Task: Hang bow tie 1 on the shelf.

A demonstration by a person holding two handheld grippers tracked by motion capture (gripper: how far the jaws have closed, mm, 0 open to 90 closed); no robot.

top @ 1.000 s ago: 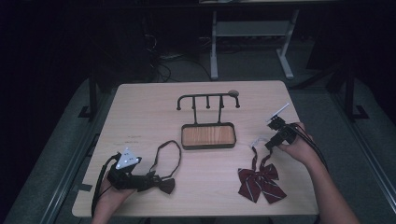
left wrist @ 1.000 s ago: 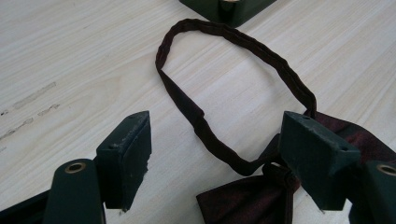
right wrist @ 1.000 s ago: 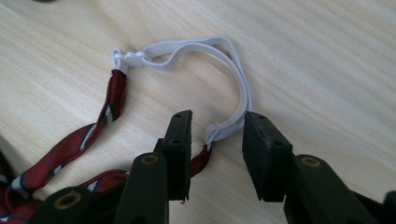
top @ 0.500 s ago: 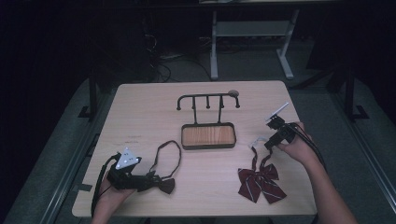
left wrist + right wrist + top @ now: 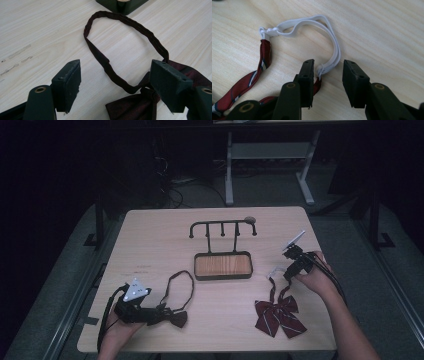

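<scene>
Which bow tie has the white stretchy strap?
The red striped bow tie by the right gripper has it: its white elastic strap lies between that gripper's open jaws. The plain dark maroon bow tie has a dark fabric loop.

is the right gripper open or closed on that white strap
Open. The right gripper has its jaws apart on either side of the white elastic strap, with bare table showing between them.

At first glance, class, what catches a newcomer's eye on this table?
Two bow ties: a striped red bow tie with a white elastic strap at front right by the open right gripper, and a dark bow tie at front left between the open left gripper jaws. A black hook stand sits mid-table.
</scene>
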